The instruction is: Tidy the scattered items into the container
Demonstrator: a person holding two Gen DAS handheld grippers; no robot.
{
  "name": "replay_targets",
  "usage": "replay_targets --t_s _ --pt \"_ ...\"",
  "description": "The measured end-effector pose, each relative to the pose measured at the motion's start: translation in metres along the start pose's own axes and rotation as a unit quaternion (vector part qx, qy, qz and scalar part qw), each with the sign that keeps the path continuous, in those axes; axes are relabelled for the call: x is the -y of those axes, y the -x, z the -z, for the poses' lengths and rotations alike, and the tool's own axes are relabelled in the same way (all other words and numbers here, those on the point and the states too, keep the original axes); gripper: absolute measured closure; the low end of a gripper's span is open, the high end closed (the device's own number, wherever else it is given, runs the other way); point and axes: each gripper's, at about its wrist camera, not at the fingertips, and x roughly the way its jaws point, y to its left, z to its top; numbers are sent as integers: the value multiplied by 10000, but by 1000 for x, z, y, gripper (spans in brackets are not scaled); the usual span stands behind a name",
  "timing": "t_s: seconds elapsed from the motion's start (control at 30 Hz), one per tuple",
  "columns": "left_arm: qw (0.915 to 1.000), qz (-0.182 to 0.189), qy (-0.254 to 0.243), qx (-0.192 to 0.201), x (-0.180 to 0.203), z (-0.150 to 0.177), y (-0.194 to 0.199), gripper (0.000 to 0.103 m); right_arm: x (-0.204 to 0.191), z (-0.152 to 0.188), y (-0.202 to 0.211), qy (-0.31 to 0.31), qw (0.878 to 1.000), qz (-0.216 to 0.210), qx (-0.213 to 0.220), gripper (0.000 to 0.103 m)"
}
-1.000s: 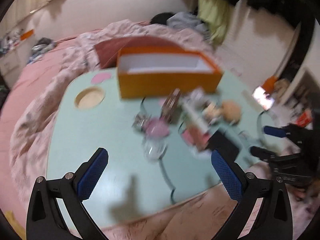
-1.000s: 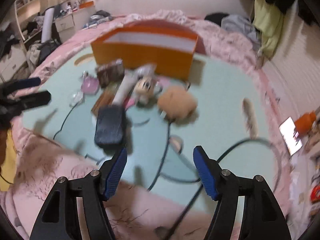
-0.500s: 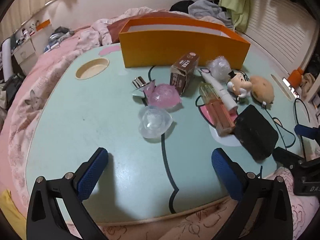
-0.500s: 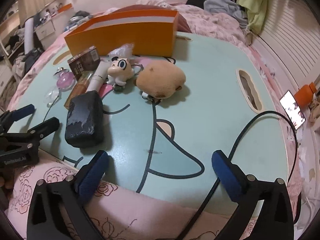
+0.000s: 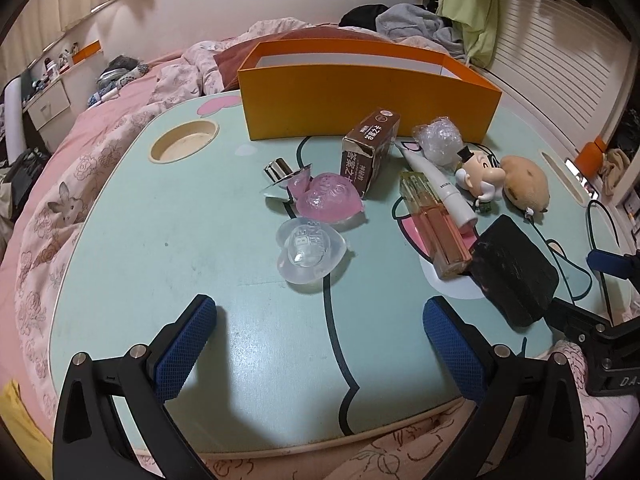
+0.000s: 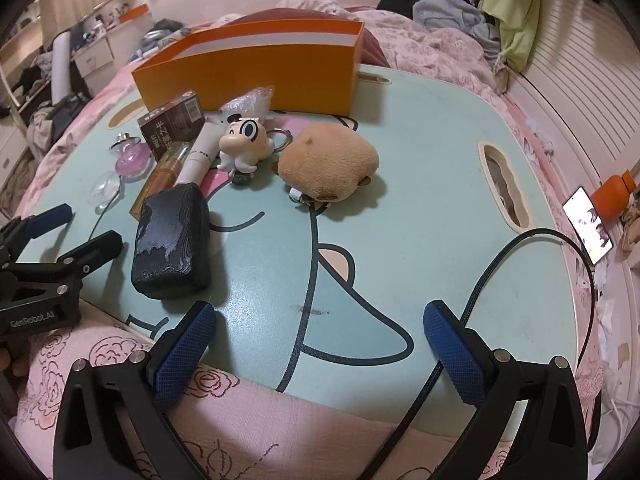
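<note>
Both tools, left tool [image 5: 319, 314] and right tool [image 6: 319, 320], are held with jaws wide apart, nothing between them. The scattered items [image 5: 416, 188] are clustered mid-counter [image 5: 160, 248], just near of the orange container [image 5: 360, 96] at the far edge.

The left gripper [image 6: 86, 226] body reads "GenRobot.AI". The clear heart lid [image 5: 310, 249], in front of the orange box [image 5: 360, 92], is embossed "BENEFIT", partly legible. The brown carton [image 5: 370, 148], nearer that box, carries Chinese characters. The right gripper [image 5: 588, 288] shows "DA", cut off.

Phone [image 6: 589, 224] beside orange bottle [image 6: 614, 196]; clothes [image 5: 416, 24] heaped behind.
</note>
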Motion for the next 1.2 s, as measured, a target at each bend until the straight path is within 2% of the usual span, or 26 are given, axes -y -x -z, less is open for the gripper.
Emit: replay_targets --t_s 1.2 --pt "9999 56 129 17 -1 -1 3 0 -7 -2 4 161 9998 81 132 0"
